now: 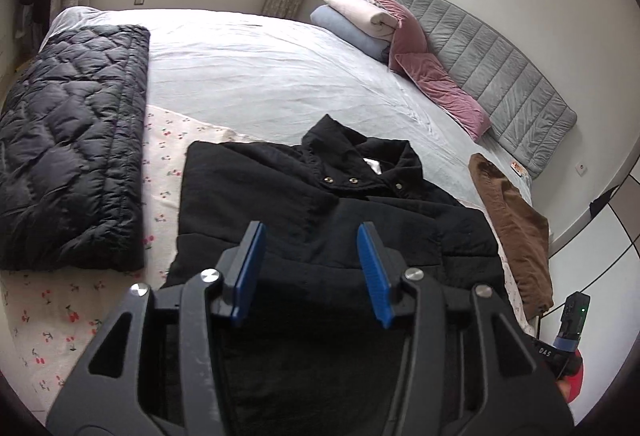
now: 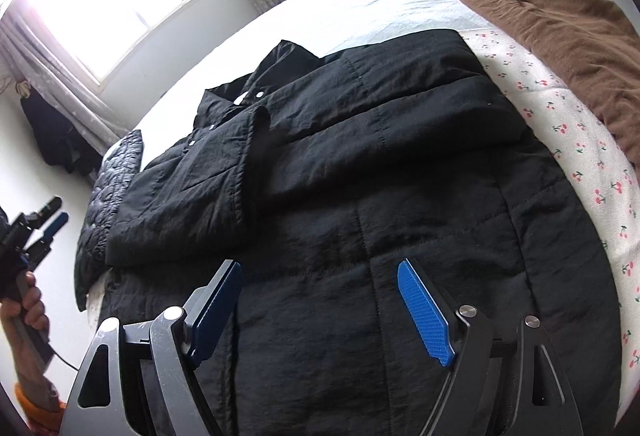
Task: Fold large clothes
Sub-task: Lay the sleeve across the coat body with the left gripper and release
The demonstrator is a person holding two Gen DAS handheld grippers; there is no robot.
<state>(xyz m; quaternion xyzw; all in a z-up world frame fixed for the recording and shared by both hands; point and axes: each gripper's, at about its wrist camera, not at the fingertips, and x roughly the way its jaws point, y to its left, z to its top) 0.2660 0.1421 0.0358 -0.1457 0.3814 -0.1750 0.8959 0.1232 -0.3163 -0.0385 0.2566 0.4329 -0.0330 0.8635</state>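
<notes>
A large black padded jacket (image 1: 320, 211) lies flat on the bed, collar toward the far side, with both sleeves folded across its front; it fills the middle of the right wrist view (image 2: 380, 175). My left gripper (image 1: 312, 232) is open and empty, held above the jacket's lower part. My right gripper (image 2: 320, 268) is open and empty, low over the jacket's hem. The left gripper also shows at the left edge of the right wrist view (image 2: 50, 213), held in a hand.
A folded black quilted coat (image 1: 68, 163) lies at the left. A brown garment (image 2: 560, 47) lies at the right on the cherry-print sheet (image 2: 568, 139). Pink pillows (image 1: 432, 79), folded blankets (image 1: 356, 19) and a grey headboard (image 1: 500, 75) are at the far end.
</notes>
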